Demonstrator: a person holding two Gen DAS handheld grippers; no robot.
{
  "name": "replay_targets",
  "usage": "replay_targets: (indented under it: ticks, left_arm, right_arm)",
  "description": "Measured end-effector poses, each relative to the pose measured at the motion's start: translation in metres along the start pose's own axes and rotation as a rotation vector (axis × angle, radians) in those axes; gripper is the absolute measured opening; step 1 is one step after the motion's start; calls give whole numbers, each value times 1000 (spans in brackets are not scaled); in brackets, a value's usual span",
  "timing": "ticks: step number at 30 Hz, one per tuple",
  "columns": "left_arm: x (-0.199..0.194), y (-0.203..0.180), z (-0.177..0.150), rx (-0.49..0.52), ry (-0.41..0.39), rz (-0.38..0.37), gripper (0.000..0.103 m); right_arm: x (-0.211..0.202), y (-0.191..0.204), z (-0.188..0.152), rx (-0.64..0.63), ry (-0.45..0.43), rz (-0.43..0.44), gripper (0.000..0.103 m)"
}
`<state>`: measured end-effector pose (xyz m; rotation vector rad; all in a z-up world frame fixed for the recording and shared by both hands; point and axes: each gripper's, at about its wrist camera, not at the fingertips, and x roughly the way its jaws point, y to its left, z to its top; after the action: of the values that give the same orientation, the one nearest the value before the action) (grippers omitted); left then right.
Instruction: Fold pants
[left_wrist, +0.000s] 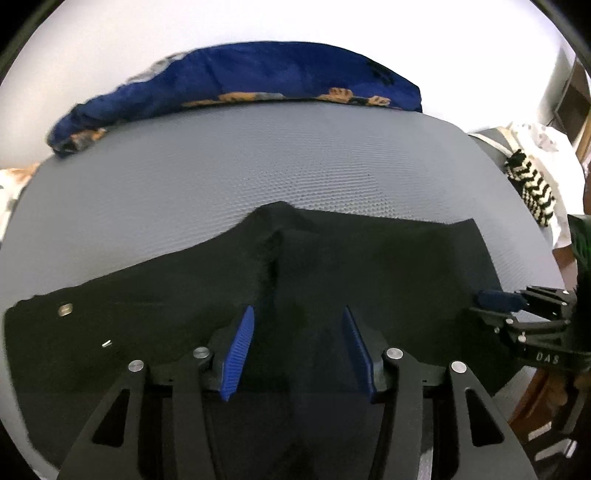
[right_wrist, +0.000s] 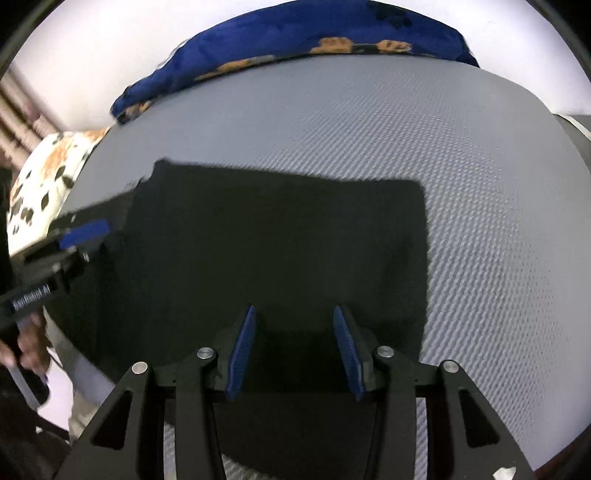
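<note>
Left wrist view, black pants (left_wrist: 332, 266) flat on grey mat (left_wrist: 258, 166) near its front edge, left gripper (left_wrist: 299, 314) and right gripper (right_wrist: 293, 314) both released, jaws parted above cloth.

Left tool (left_wrist: 297, 317) angled steeply downward, jaws apart, right tool (right_wrist: 293, 317) likewise tilted down, jaws parted

Black pants (left_wrist: 192, 295) lie flat on the grey mat — apparently folded, button showing.
</note>
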<state>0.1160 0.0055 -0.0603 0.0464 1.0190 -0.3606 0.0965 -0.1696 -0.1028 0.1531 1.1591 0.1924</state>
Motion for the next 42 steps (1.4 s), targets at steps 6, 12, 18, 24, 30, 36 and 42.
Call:
replay_targets:
  ticks: [6, 12, 18, 24, 30, 36, 42]
  left_arm:
    - [-32, 19, -18, -28, -32, 72, 53]
    - [-55, 50, -37, -87, -32, 95, 54]
    - [-84, 102, -63, -229, -21, -23, 54]
    - [-119, 174, -95, -435, -60, -99, 55]
    - [-133, 230, -131, -593, -66, -133, 55]
    - [-111, 261, -164, -766, -2, -291, 55]
    - [-84, 280, -184, -889, 36, -406, 55]
  right_arm:
    - [3, 36, -11, -43, 35, 82, 44]
    - [14, 81, -15, -116, 69, 131, 44]
    - [23, 116, -11, -176, 107, 178, 44]
    - [33, 142, -6, -216, 128, 193, 44]
    - [38, 157, 0, -217, 149, 206, 53]
    - [39, 159, 0, -203, 164, 206, 61]
    - [40, 161, 2, -191, 173, 200, 63]
